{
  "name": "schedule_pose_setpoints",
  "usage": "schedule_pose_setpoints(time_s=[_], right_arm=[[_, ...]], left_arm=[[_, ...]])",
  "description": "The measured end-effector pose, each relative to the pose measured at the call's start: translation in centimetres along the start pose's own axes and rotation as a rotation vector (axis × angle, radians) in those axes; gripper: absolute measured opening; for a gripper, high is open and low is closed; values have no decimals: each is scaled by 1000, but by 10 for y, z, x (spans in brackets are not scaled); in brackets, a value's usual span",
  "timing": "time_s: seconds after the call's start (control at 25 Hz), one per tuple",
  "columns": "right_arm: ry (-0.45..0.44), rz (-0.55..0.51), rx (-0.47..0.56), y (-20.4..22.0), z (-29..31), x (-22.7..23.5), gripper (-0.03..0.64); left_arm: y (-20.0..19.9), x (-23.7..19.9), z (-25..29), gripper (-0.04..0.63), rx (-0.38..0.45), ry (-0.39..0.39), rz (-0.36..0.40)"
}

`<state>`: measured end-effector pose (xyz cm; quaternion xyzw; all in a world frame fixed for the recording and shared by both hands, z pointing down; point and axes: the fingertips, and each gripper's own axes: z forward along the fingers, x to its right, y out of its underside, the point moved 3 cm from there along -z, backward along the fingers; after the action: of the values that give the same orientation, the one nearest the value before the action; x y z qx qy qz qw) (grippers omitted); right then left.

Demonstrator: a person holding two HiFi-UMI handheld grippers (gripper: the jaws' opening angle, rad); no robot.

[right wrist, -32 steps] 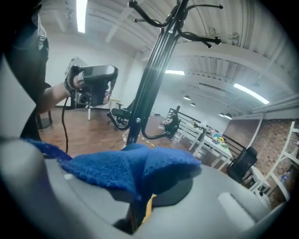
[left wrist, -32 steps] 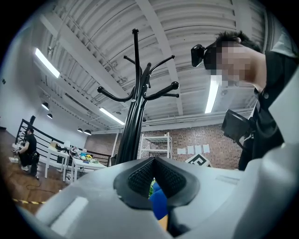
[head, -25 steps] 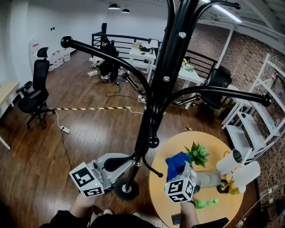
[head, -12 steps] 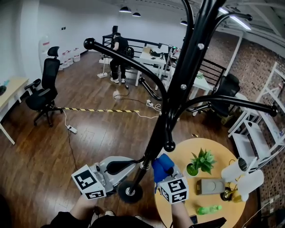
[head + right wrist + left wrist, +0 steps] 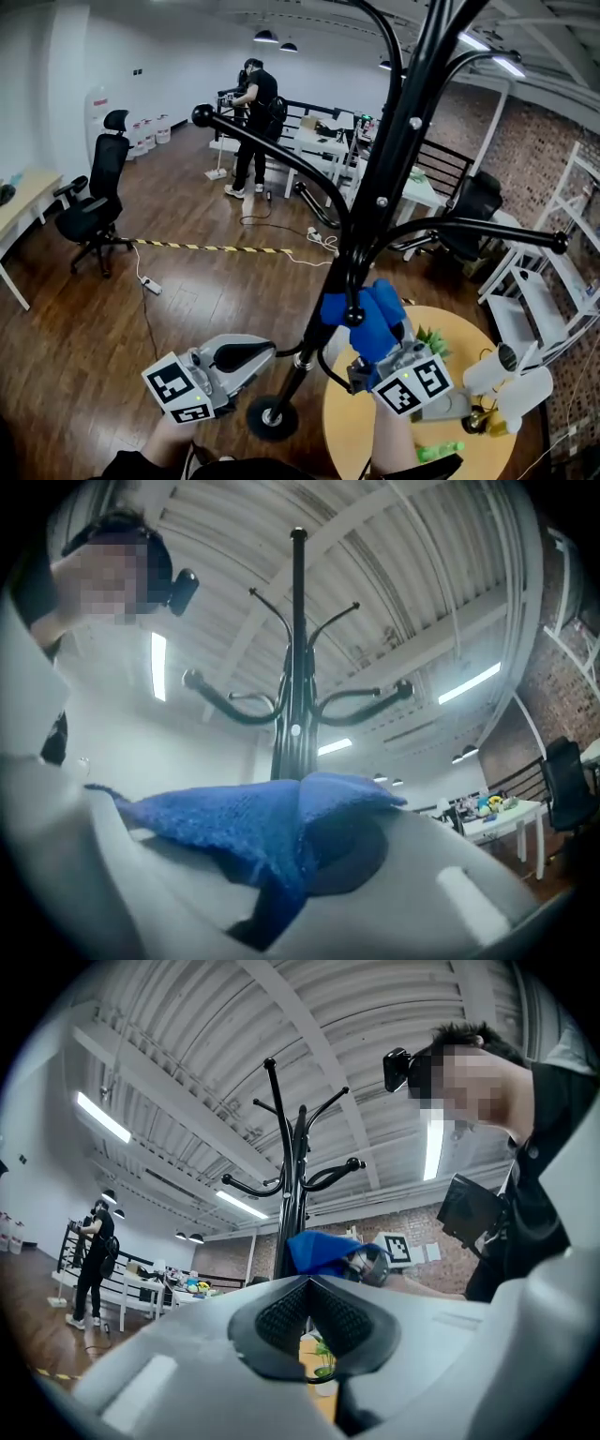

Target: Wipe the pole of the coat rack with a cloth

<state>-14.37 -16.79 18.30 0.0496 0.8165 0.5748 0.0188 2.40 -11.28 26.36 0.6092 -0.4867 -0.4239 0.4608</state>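
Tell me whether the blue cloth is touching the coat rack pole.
Touching. Head view: the blue cloth in the right gripper bulges on both sides of the pole, no gap.

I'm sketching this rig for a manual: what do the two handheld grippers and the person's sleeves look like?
The left gripper and right gripper both have pale grey, rounded plastic bodies. Each carries a white cube printed with black square markers and fitted with a small green light. The left gripper's pads are black and finely textured. The sleeve is dark.
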Motion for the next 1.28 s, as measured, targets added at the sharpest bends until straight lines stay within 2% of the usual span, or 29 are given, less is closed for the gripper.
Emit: schedule_pose_setpoints(time_s=[0.28, 0.52, 0.8, 1.04, 1.28], right_arm=[[-77, -114, 229, -115, 27, -12, 26], [-49, -182, 315, -169, -2, -13, 28], [32, -243, 497, -219, -76, 1, 28], [39, -262, 547, -219, -85, 3, 26], [35, -294, 423, -193, -27, -14, 26]], left_arm=[[-11, -2, 0, 5, 22, -3, 36], [-18, -2, 1, 5, 36, -2, 55], [-16, 3, 17, 5, 48, 41, 54], [-14, 10, 24, 5, 55, 61, 38], [-8, 9, 16, 5, 56, 44, 21]])
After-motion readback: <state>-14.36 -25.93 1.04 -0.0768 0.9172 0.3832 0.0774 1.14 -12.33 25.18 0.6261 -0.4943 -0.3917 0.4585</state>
